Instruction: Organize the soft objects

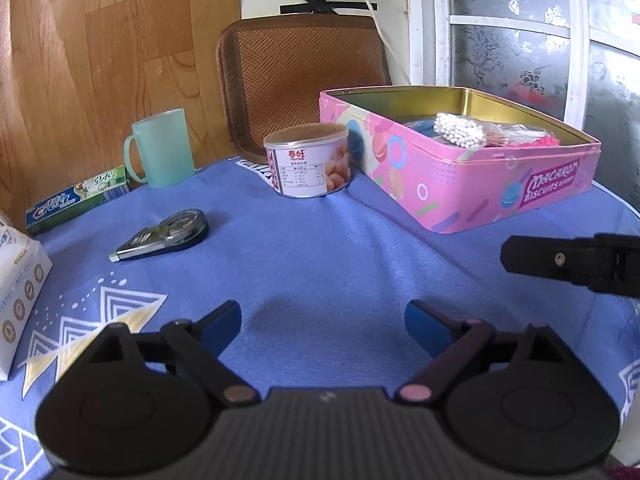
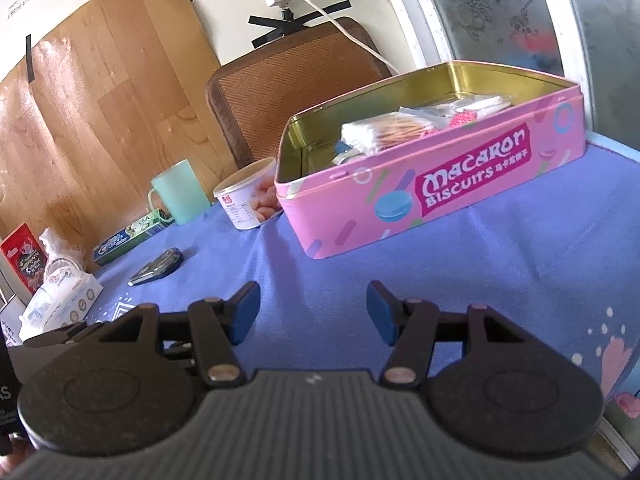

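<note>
A pink macaron biscuit tin (image 1: 472,184) (image 2: 400,208) stands open on the blue tablecloth, far right. Inside lie a bag of cotton swabs (image 1: 460,130) (image 2: 376,130) and other small soft packets, one pink (image 1: 546,141). My left gripper (image 1: 323,326) hovers low over bare cloth, open, nothing between its blue pads. My right gripper (image 2: 313,312) is open too, empty, in front of the tin. A black finger of the right gripper (image 1: 560,260) shows at the right edge of the left wrist view. A white tissue pack (image 1: 16,292) (image 2: 60,300) lies at the far left.
Behind stand a small food can (image 1: 308,160) (image 2: 250,200), a mint green mug (image 1: 160,148) (image 2: 180,192) and a toothpaste box (image 1: 76,204) (image 2: 128,240). A correction tape dispenser (image 1: 164,236) (image 2: 158,268) lies left of centre. A woven chair back (image 1: 300,76) rises behind the table.
</note>
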`<state>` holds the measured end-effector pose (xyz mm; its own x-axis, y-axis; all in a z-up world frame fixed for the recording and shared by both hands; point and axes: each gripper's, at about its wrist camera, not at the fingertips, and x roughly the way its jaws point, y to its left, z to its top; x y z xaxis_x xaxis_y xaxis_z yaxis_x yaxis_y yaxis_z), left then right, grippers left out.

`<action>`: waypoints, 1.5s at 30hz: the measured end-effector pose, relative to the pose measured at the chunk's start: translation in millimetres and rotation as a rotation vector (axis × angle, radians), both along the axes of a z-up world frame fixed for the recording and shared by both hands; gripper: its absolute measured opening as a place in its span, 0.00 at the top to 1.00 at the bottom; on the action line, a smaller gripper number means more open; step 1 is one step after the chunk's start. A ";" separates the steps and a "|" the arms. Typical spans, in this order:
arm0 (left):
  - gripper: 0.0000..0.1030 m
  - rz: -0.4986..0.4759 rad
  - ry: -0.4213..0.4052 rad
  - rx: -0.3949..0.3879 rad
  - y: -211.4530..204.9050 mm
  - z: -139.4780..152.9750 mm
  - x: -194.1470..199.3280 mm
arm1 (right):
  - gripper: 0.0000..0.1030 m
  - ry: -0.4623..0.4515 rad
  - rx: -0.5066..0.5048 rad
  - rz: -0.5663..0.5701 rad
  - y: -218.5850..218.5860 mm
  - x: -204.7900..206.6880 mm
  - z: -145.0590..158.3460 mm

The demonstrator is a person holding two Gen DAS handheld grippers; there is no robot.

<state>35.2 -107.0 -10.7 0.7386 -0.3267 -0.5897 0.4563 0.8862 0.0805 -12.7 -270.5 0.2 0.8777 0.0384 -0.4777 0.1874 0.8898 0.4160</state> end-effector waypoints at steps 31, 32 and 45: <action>0.08 -0.037 -0.050 -0.008 1.4 2.9 -9.8 | 0.40 -0.013 0.013 -0.012 -1.9 -4.6 -0.1; 0.08 -0.037 -0.050 -0.009 1.6 2.9 -9.9 | 0.40 -0.011 0.014 -0.012 -1.8 -4.6 -0.6; 0.06 -0.048 -0.051 -0.020 3.0 3.2 -10.0 | 0.40 -0.010 0.011 -0.015 -0.6 -3.8 -2.8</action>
<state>25.2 -104.0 -7.5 0.7507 -0.3739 -0.5447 0.4943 0.8648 0.0876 -16.5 -271.1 -2.6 0.8830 0.0304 -0.4685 0.1965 0.8824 0.4276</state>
